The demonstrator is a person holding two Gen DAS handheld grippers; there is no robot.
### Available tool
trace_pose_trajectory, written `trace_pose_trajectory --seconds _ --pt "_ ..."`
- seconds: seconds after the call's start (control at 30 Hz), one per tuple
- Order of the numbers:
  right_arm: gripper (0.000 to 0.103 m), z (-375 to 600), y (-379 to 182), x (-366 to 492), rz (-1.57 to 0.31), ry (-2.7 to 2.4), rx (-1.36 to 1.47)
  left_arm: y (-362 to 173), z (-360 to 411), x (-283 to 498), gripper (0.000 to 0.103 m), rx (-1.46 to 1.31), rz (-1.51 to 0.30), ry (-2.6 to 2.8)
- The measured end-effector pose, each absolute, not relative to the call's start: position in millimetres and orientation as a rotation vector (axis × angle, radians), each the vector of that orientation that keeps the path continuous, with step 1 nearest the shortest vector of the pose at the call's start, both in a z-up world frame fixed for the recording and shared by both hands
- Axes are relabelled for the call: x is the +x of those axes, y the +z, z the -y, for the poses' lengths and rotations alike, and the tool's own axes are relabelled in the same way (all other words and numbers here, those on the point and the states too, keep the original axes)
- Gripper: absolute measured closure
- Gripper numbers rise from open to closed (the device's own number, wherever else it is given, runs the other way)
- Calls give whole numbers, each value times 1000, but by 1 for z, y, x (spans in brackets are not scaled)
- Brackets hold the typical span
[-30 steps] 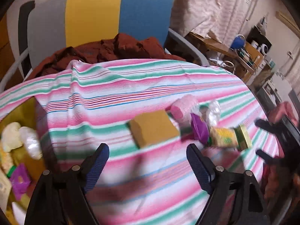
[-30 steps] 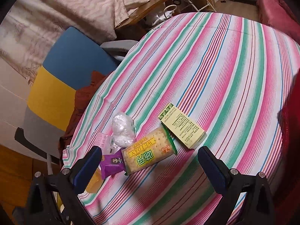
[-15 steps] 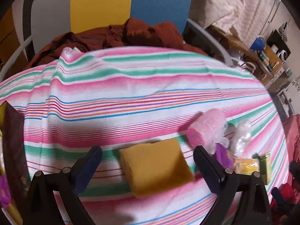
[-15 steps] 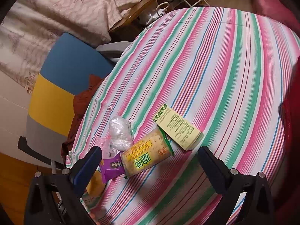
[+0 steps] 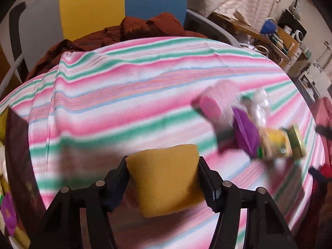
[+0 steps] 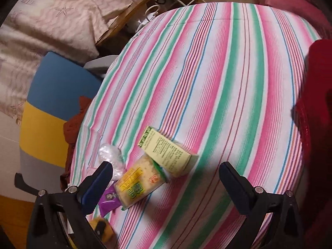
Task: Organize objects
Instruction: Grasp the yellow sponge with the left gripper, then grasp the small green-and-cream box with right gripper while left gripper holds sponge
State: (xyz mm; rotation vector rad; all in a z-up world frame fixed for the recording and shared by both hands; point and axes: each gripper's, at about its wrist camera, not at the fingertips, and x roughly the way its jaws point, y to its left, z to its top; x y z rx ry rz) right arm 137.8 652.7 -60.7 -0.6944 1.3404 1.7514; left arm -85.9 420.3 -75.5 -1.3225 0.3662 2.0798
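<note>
One yellow sponge (image 5: 166,178) between left gripper (image 5: 162,177) jaws

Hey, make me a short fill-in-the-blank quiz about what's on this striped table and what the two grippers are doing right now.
1. The left gripper is shut on the ____ sponge block.
2. The right gripper has its jaws ____, holding nothing.
3. The pale green printed carton lies on the ____ tablecloth.
4. The cracker packet lies between the carton and a ____ wrapper.

Missing words: yellow; open; striped; purple
</note>
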Motion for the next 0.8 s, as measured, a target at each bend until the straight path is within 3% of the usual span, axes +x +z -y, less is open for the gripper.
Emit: trace_pose_trajectory --seconds 0.4,0.63,0.7,0.8 --pt "0 -645 -53 135 -1248 1782 -784 -79 -391 -21 40 -1182 -462 2030" --pt "1 -664 -34 104 -1014 1896 -1077 -83 -390 -26 40 -1185 -424 2013" --pt "5 -670 -40 99 -965 1889 -1173 -84 -388 -25 40 -1172 -422 2015" --pt "25 -678 -52 95 -873 1842 -1269 -85 -388 -26 40 -1166 -406 2016"
